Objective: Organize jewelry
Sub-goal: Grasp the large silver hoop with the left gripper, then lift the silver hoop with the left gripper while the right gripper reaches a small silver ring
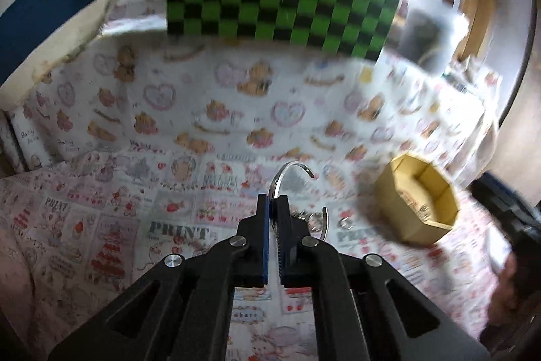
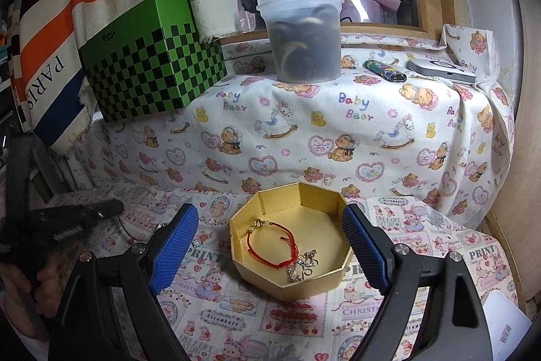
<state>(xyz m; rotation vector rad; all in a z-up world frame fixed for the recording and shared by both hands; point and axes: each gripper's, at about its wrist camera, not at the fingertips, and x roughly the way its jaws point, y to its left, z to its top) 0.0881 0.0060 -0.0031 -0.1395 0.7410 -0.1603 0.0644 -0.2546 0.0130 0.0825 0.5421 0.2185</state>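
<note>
The printed cloth [image 2: 257, 320] under the box reads "PRINT", "CHRISTMAS" and "Strawberry". The bear-patterned cloth [image 2: 338, 131] behind it repeats "Baby Bear". The striped hanging fabric [image 2: 50, 32] at left bears "PARIS" and, higher up, "HERMES" upside down.

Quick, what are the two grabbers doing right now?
Left gripper: jaws shut on a silver bangle.
Right gripper: jaws open, holding nothing.

Both grippers, left gripper [image 1: 274, 208] and right gripper [image 2: 270, 246]: black linkage arms, silver round screws, blue ribbed finger pads [image 2: 175, 247].
</note>
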